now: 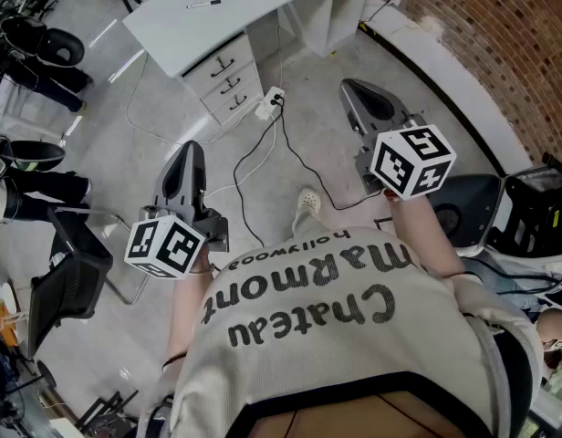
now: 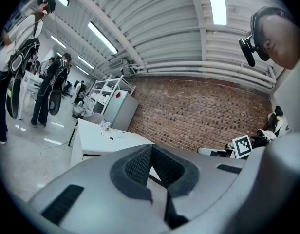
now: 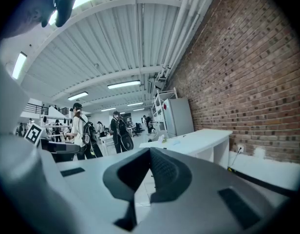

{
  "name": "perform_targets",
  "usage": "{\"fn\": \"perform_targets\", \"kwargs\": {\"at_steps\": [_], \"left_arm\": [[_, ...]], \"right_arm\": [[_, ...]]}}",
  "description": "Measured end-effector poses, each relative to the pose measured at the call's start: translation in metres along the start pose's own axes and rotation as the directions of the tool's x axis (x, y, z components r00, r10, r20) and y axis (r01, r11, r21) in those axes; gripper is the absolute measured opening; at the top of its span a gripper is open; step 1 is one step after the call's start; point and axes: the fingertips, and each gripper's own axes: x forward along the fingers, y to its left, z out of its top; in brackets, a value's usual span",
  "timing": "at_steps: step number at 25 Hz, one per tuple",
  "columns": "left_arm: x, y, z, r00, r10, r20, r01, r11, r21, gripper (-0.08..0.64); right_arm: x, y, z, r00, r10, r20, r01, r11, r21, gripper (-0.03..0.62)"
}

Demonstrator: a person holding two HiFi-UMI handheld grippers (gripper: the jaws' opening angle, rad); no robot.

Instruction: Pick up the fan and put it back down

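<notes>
I cannot pick out a fan with certainty in any view. A dark rounded appliance [image 1: 471, 210] at the right edge of the head view may be it. My left gripper [image 1: 187, 153] is held level over the grey floor, jaws together with nothing between them. In the left gripper view the left gripper [image 2: 151, 149] points toward a brick wall, its ribbed pads [image 2: 138, 165] meeting. My right gripper [image 1: 360, 91] points toward the white desk, also shut and empty. The right gripper [image 3: 150, 153] shows the same closed notch in its own view.
A white desk [image 1: 254, 7] with a drawer unit [image 1: 228, 76] stands ahead, a marker [image 1: 204, 5] on top. A power strip [image 1: 270, 104] and black cables [image 1: 263, 167] lie on the floor. A black chair [image 1: 69, 276] is at left, a brick wall [image 1: 500, 44] at right. People [image 2: 11, 57] stand farther off.
</notes>
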Motion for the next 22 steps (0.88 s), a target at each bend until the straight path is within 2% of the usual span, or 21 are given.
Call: {"fn": "perform_targets", "kwargs": {"at_steps": [6, 11, 16, 20, 22], "left_arm": [[0.006, -0.002, 0.004, 1.0, 0.008, 0.0, -0.008, 1.0, 0.006, 0.0], [0.036, 0.005, 0.009, 1.0, 0.021, -0.001, -0.021, 1.0, 0.015, 0.0], [0.085, 0.017, 0.017, 0.999, 0.03, 0.022, -0.031, 0.999, 0.024, 0.0], [0.136, 0.023, 0.031, 0.999, 0.04, 0.034, -0.041, 0.999, 0.031, 0.0], [0.163, 0.018, 0.035, 1.0, 0.01, 0.028, -0.011, 0.999, 0.031, 0.0]], "right_arm": [[0.004, -0.005, 0.006, 1.0, 0.0, 0.003, 0.0, 1.0, -0.006, 0.003], [0.027, -0.03, 0.008, 1.0, 0.004, 0.006, -0.004, 1.0, 0.011, 0.003], [0.068, -0.07, 0.026, 0.998, 0.039, 0.058, -0.045, 0.993, 0.109, 0.003], [0.103, -0.104, 0.045, 0.998, 0.043, 0.049, -0.047, 0.995, 0.091, 0.003], [0.118, -0.125, 0.055, 0.998, 0.034, 0.06, -0.04, 0.995, 0.095, 0.003]]}}
